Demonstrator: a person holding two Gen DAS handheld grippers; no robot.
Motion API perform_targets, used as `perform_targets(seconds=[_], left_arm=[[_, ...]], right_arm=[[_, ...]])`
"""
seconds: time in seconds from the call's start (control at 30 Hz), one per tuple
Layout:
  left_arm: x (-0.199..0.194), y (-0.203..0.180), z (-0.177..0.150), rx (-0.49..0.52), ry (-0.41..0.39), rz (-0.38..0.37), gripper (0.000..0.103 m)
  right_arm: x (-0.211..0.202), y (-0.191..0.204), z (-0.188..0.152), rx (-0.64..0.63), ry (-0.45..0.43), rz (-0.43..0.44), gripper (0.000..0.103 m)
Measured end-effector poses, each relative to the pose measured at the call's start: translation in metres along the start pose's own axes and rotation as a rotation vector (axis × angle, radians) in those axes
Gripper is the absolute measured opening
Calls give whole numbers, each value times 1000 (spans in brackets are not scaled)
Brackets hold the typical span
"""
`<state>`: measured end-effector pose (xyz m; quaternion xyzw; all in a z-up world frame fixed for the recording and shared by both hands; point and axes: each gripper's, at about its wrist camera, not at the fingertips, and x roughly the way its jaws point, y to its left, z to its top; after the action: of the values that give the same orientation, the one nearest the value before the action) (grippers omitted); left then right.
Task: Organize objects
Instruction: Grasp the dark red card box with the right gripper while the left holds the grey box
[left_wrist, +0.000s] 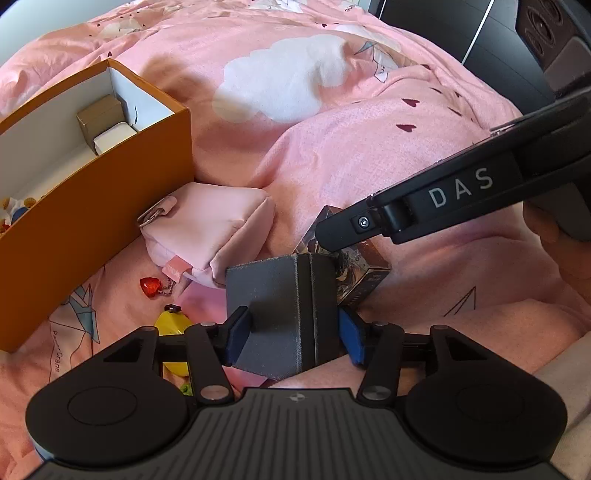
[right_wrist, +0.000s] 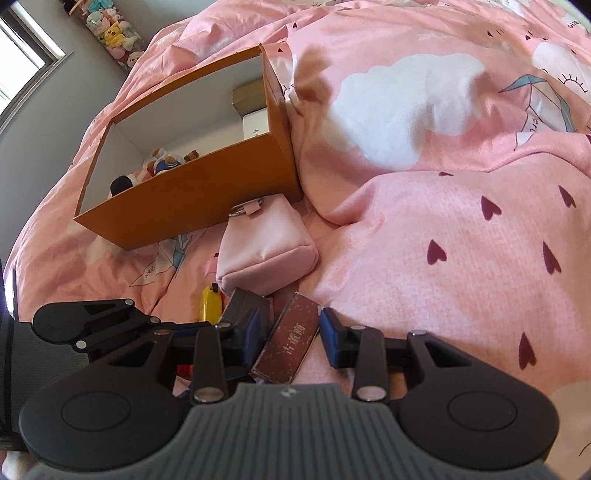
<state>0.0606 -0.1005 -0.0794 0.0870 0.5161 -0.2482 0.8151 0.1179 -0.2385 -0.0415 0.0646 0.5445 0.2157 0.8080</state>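
So the pink bed (right_wrist: 443, 240) is pretty cluttered: an open orange box (left_wrist: 92, 221) with toys and small cartons inside sits at 10 o'clock from the left camera, and a pink pouch (left_wrist: 207, 236) is right against it. A red heart charm (left_wrist: 149, 286) and a yellow toy (right_wrist: 210, 308) lie at 9 o'clock. Dead centre is a plain grey box (left_wrist: 266, 314). The left gripper (left_wrist: 293, 334) has its fingers released, straddling it. At 3 o'clock, a dark red printed box (right_wrist: 288, 343) lies tilted between the right gripper (right_wrist: 291, 339) fingers; can't tell if they're clamping it
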Motion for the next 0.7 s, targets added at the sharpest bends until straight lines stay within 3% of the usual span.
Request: perform_targets(seconds=[0.27, 0.57, 0.7], left_arm=[[-8, 4, -3, -20, -15, 10, 53], [-23, 35, -11, -197, -43, -56, 44], [-28, 43, -14, -250, -39, -62, 41]], right_arm=[[4, 0, 0, 1, 31, -29, 38], [9, 5, -5, -13, 103, -64, 44], [19, 5, -7, 15, 110, -51, 40]])
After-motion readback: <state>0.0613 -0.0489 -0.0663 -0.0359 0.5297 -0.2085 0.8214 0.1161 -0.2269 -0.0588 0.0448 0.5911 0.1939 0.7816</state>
